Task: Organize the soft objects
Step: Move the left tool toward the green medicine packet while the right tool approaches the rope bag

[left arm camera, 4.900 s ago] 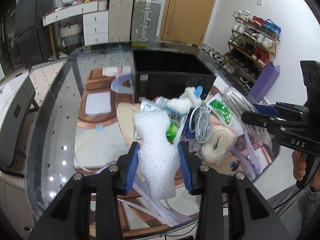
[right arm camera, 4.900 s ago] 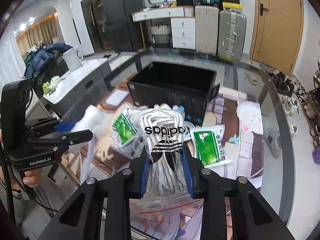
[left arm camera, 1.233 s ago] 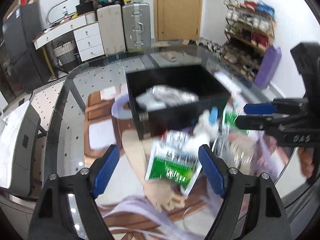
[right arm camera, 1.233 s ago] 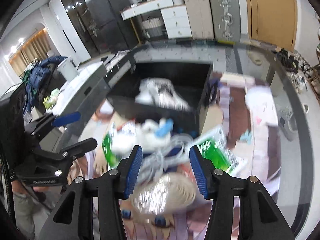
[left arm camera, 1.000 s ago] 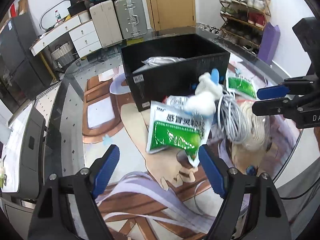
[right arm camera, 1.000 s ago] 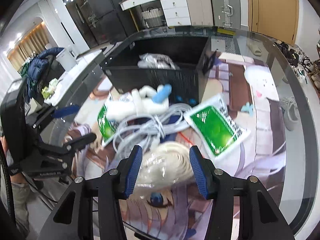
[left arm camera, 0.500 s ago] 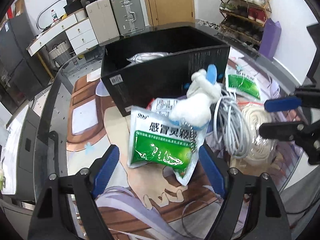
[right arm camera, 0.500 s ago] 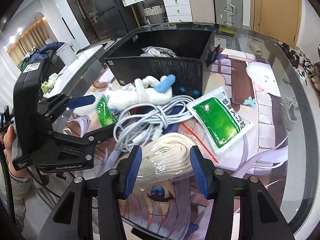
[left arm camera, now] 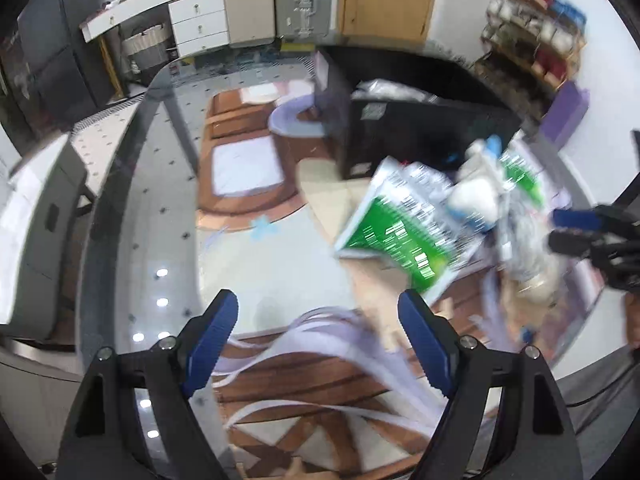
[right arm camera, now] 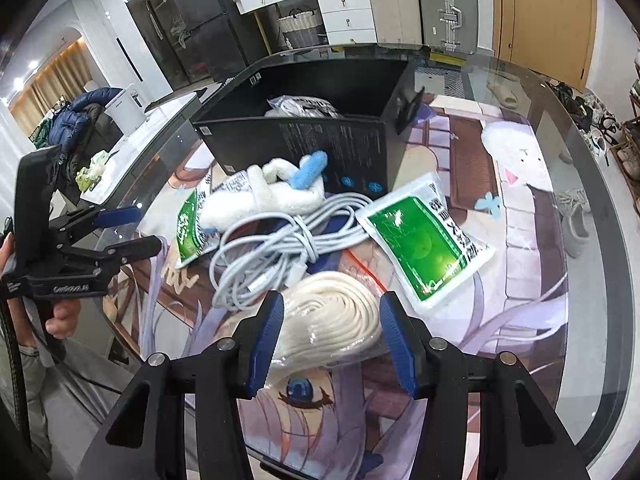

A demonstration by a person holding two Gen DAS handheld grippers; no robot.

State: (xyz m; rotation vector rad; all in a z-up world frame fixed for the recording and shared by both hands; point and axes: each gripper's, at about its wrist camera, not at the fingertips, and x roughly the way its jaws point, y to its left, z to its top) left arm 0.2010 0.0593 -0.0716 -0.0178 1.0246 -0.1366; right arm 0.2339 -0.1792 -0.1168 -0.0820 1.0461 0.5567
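Observation:
A black box (right arm camera: 320,136) stands on the glass table and holds bagged white items (right arm camera: 298,106). In front of it lie a white plush toy with a blue part (right arm camera: 264,194), a coiled grey cable (right arm camera: 276,244), two green packets (right arm camera: 424,240) (right arm camera: 188,226) and a bagged coil of white rope (right arm camera: 332,316). My right gripper (right arm camera: 331,334) is open, its fingers on either side of the rope coil. My left gripper (left arm camera: 318,332) is open and empty over the mat, left of the blurred green packet (left arm camera: 404,228).
The printed mat (right arm camera: 500,312) covers the table (right arm camera: 592,240), whose curved glass edge runs close on the right. My left gripper also shows at the left of the right wrist view (right arm camera: 120,230). Suitcases, drawers and a shoe rack stand beyond.
Both held items, the foam piece and the bagged laces, were let go and both grippers opened. My left gripper has swung left. My right gripper has come down around the rope coil.

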